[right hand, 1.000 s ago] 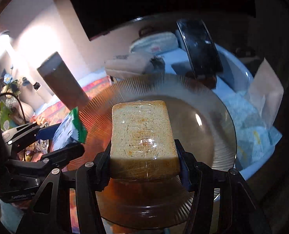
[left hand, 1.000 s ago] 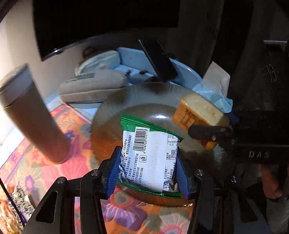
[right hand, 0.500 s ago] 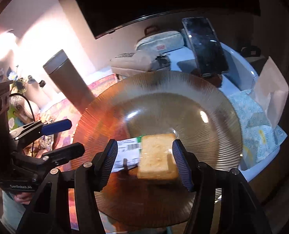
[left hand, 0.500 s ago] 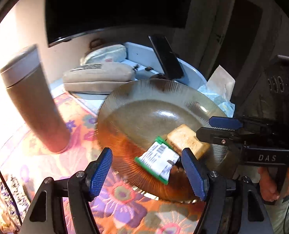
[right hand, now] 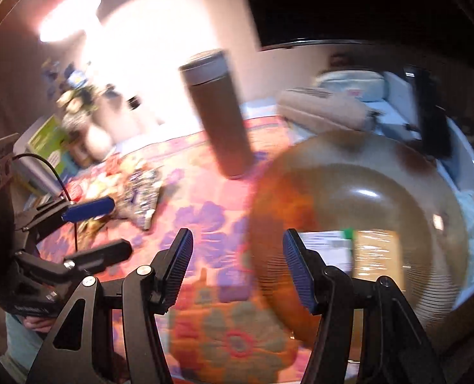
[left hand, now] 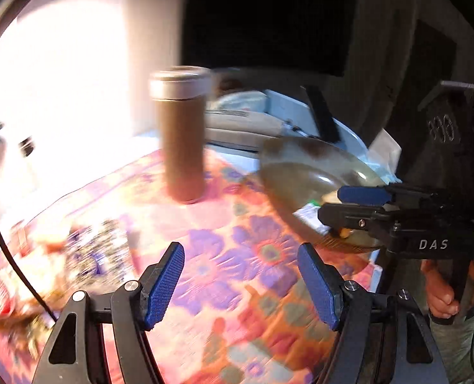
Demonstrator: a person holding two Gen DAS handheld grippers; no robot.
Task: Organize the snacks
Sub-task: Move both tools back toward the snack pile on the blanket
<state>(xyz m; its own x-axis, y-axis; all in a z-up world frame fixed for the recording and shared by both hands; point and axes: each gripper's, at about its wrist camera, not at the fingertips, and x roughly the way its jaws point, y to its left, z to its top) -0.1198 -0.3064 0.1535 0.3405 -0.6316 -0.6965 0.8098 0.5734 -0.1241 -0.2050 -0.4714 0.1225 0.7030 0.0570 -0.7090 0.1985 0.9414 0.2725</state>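
Both grippers, left [left hand: 240, 283] and right [right hand: 237, 267], had released and swung away with jaws apart, leaving the green-edged white packet [right hand: 325, 248] and wrapped golden cake slice [right hand: 376, 251] inside the ribbed amber glass plate [right hand: 397, 172]; remaining snacks pile [right hand: 134, 188] lay well left of it.

**Two snacks on the plate, a heap of packets off to the side**

A white packet with green edges [right hand: 325, 245] lies flat in the amber ribbed glass plate [right hand: 397, 172], printed side up. Touching its right edge is a clear-wrapped slice of golden cake [right hand: 376, 251], also lying flat. From the left wrist view only a corner of the packet [left hand: 307, 212] shows in the plate [left hand: 301, 172]. Well apart from the plate, a blurred heap of mixed snack packets [right hand: 134, 188] lies on the flowered cloth [right hand: 211, 220], seen too in the left view [left hand: 76, 256].
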